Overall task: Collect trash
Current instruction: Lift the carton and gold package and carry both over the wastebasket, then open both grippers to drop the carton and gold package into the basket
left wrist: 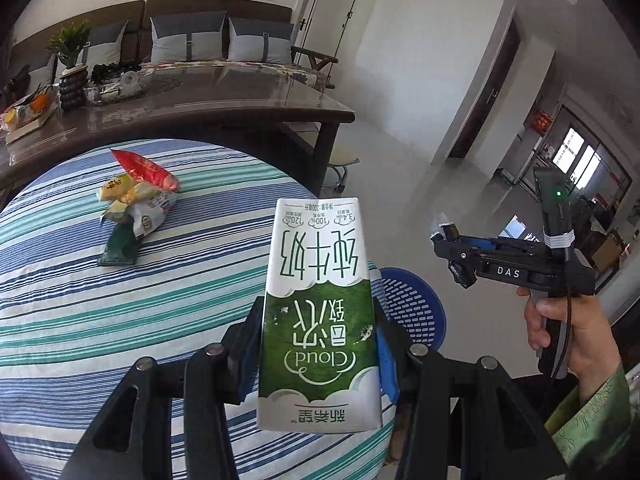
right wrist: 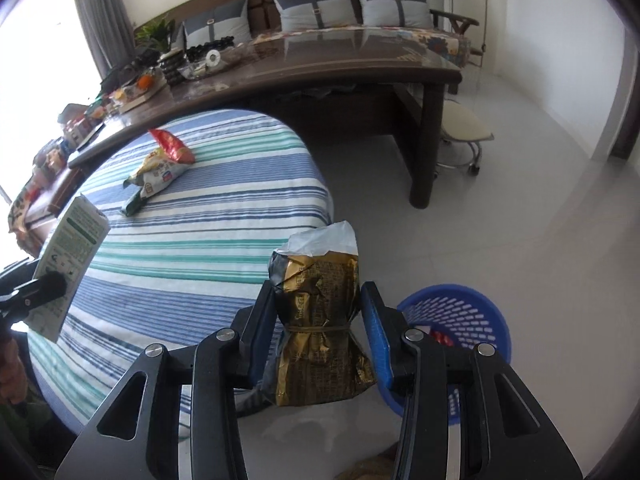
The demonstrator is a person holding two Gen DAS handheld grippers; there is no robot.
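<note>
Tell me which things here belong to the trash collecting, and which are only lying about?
Belong: milk carton in left gripper; gold wrapper in right gripper; snack wrappers; blue basket.

Lying about: cushions; potted plant; stool.

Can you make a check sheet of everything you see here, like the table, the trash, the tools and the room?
Surface: striped cloth covers a round table.
Job's things: milk carton in left tool; gold wrapper in right tool; wrapper pile on the cloth; blue basket on the floor, something red inside.
Clutter: dark desk carries a plant, fruit and small items.
Grippers: both tools shut on trash, off the cloth.
Cables: one black cable hangs from the right tool.
Surroundings: sofa with cushions, stool, pale floor.
</note>
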